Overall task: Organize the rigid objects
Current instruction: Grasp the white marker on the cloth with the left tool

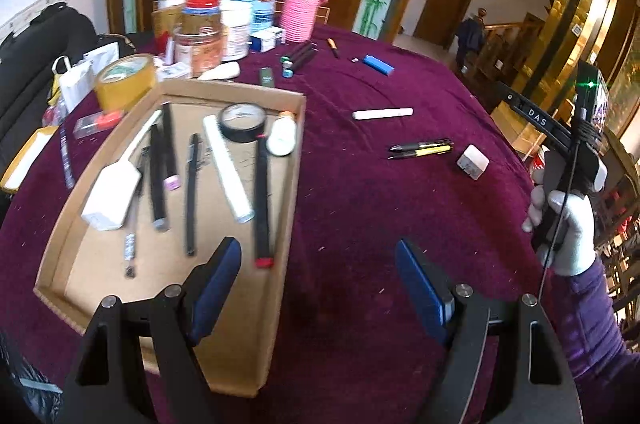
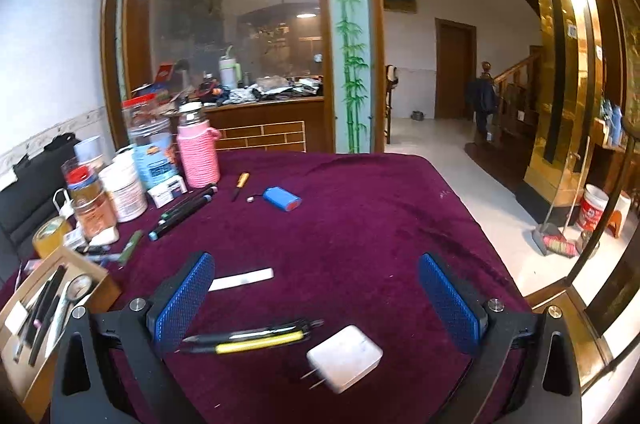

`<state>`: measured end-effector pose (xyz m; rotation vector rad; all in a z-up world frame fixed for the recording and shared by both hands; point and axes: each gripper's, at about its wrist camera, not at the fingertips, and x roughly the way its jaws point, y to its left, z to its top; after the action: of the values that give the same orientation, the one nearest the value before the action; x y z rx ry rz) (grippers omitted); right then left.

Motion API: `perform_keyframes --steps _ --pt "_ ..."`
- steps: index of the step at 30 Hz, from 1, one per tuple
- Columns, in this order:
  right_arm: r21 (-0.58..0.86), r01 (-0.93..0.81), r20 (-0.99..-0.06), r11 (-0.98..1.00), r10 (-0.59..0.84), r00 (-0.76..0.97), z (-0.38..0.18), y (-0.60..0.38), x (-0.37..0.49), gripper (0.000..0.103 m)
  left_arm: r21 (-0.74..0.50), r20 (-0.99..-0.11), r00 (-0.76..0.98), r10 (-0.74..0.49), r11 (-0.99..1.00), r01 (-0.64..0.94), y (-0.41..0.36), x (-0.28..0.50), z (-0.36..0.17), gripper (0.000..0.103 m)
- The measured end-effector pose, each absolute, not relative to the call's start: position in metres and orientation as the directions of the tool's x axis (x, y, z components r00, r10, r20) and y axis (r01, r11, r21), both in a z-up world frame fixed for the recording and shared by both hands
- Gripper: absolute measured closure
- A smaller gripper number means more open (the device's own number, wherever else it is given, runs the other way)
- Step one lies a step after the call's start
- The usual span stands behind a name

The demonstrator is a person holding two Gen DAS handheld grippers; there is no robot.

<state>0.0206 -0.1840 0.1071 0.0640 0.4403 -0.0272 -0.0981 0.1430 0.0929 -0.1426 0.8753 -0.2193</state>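
Observation:
A cardboard tray (image 1: 294, 160) on the purple cloth holds several pens, a white stick, a black tape roll (image 1: 243, 122), a white adapter (image 1: 110, 198) and a small bottle. My left gripper (image 1: 318, 264) is open and empty, over the tray's near right corner. My right gripper (image 2: 316, 288) is open and empty, above two pens (image 2: 256, 338) and a white plug charger (image 2: 345, 357) that lie between its fingers. These also show in the left wrist view: pens (image 1: 420, 149), charger (image 1: 473, 161). A white stick (image 2: 242, 279) lies just beyond, also in the left wrist view (image 1: 382, 113).
Farther back lie a blue battery (image 2: 282, 199), a small screwdriver (image 2: 240, 185), dark markers (image 2: 184, 210) and a green stick (image 2: 131, 245). Jars (image 2: 150, 144), a pink bottle (image 2: 198, 154) and a yellow tape roll (image 1: 125, 80) crowd the far left. The table edge drops off at right.

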Motion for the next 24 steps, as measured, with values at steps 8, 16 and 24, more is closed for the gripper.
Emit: perform_keyframes --steps 8,16,24 --pt "0.194 0.075 -0.485 0.978 0.029 0.874 0.084 -0.222 0.028 0.0 -0.059 -0.732 0.639 -0.237 0.956 0.288 0.046 -0.002 0.102 0.024" --pt "0.252 0.119 -0.503 0.96 0.025 0.864 0.081 -0.241 0.033 0.0 0.018 -0.817 0.549 -0.174 0.945 0.326 -0.019 0.141 0.04 0.024" --pt "0.351 0.201 -0.573 0.914 0.04 0.818 0.066 -0.266 0.045 0.0 0.058 -0.858 0.493 -0.146 0.925 0.375 -0.036 0.174 0.01 0.039"
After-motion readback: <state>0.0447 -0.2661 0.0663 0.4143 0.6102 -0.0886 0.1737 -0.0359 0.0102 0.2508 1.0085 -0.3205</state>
